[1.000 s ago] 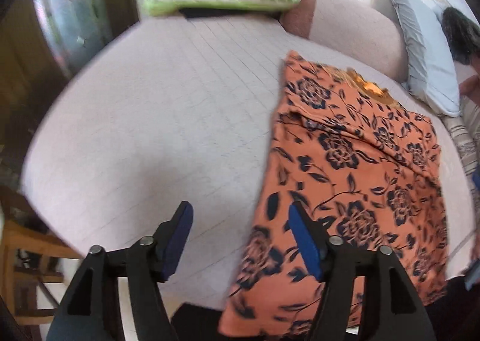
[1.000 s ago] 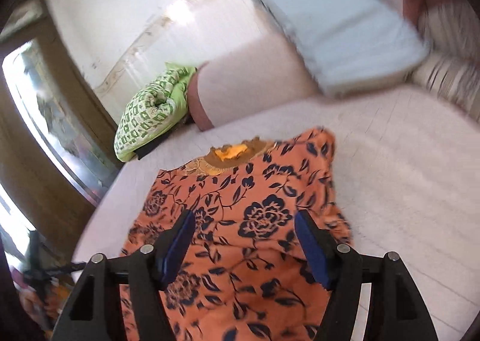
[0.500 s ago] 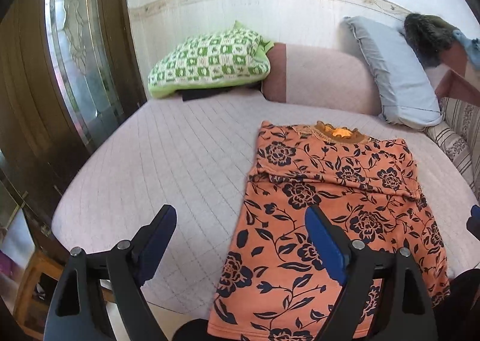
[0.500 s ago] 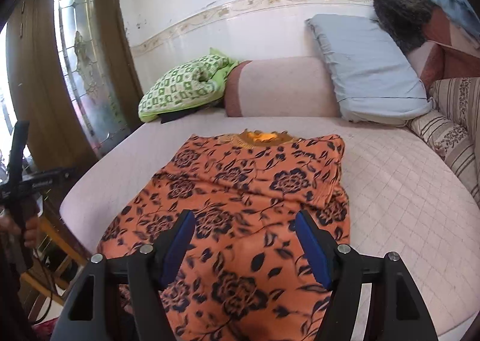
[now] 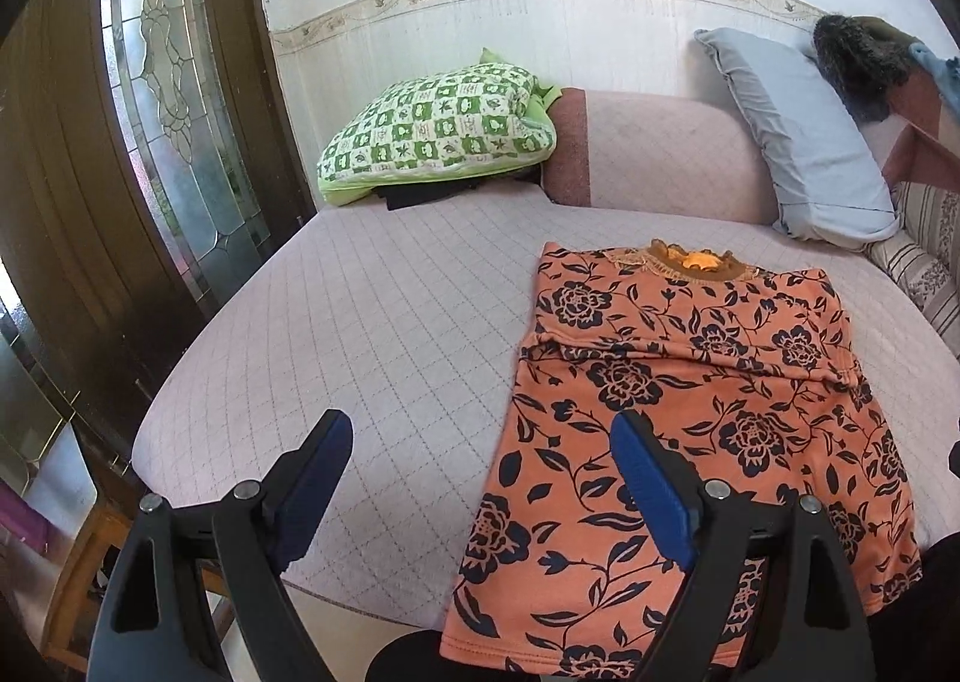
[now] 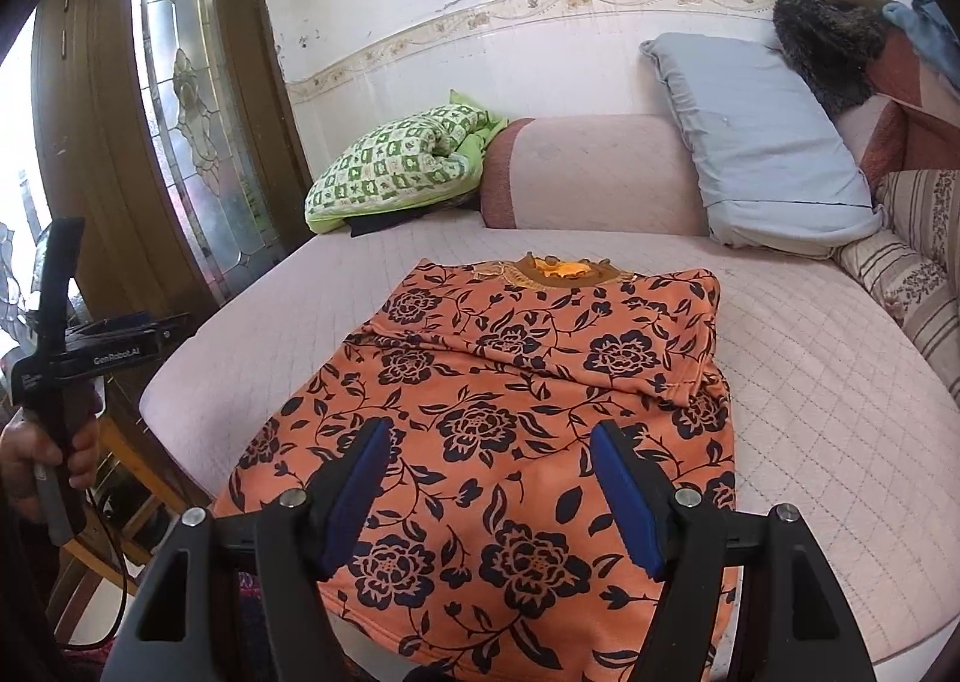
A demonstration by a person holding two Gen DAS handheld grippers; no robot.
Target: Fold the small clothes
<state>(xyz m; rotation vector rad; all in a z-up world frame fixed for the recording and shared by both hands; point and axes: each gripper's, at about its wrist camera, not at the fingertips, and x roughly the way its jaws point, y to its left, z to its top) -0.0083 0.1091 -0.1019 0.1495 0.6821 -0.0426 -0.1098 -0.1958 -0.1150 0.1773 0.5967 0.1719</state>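
Observation:
An orange top with dark blue flowers (image 5: 678, 400) lies flat on the pink quilted bed (image 5: 372, 334), sleeves folded in across the chest, collar at the far end, hem hanging over the near edge. It also shows in the right wrist view (image 6: 510, 400). My left gripper (image 5: 480, 478) is open and empty, held back above the bed's near edge by the top's left side. My right gripper (image 6: 489, 478) is open and empty above the top's lower half. The left gripper's body (image 6: 90, 352) shows at far left in the right wrist view.
A green checked pillow (image 5: 438, 135) lies at the far left of the bed, a grey-blue pillow (image 5: 798, 135) at the far right against the pink headboard (image 5: 654, 153). A striped cushion (image 6: 918, 286) lies at the right. A wooden door with glass (image 5: 174, 99) stands left.
Both grippers have pulled back and up from the top. The views now take in the whole bed and wall. The top has not moved.

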